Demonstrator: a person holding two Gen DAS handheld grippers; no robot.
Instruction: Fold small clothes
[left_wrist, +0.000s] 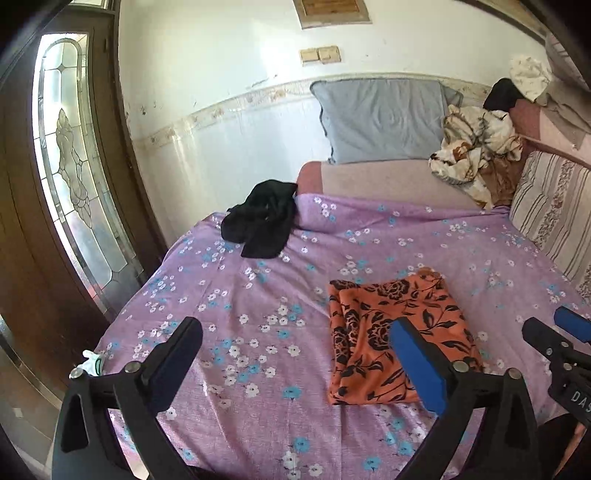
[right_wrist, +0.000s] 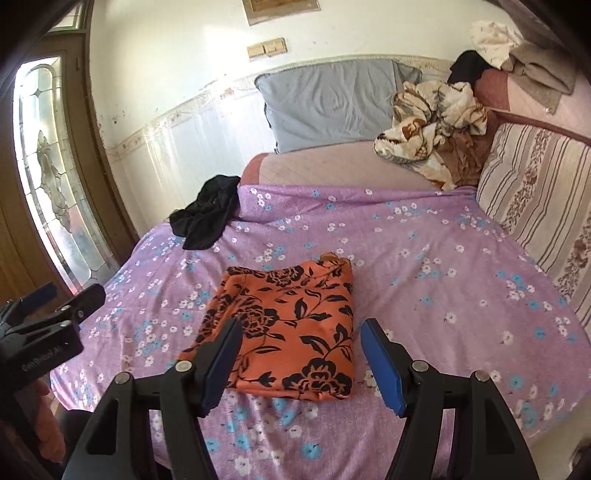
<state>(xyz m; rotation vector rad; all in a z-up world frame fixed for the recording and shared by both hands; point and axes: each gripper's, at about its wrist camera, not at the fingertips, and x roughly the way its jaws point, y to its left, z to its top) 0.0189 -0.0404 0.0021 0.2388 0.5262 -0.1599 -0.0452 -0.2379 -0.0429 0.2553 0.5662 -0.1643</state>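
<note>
- The left hand-held gripper (left_wrist: 295, 354) hangs above the bed with its jaws spread very wide; nothing sits between them and the pads touch no cloth.
- The right hand-held gripper (right_wrist: 301, 354) stands partly open, narrower than the left; its jaws frame the near edge of the orange garment from above, yet the pads do not appear to press on it, so it seems to hold nothing.
- Just ahead of both grippers, the orange floral garment (right_wrist: 291, 325) lies on the purple flowered bedsheet (right_wrist: 443, 280) as a neat, flat rectangle. Judging by its squared edges and stacked layers, this piece looks folded and finished.
- Farther ahead and to the left of both grippers, well apart from the orange piece, a black garment (left_wrist: 262, 218) lies crumpled near the bed's edge. It looks unfolded and is probably the next piece to do.
- Beyond, to the far right, a rumpled cream and brown cloth (left_wrist: 476, 155) is heaped beside a grey pillow (left_wrist: 380, 118); whether it belongs to the task cannot be told.
</note>
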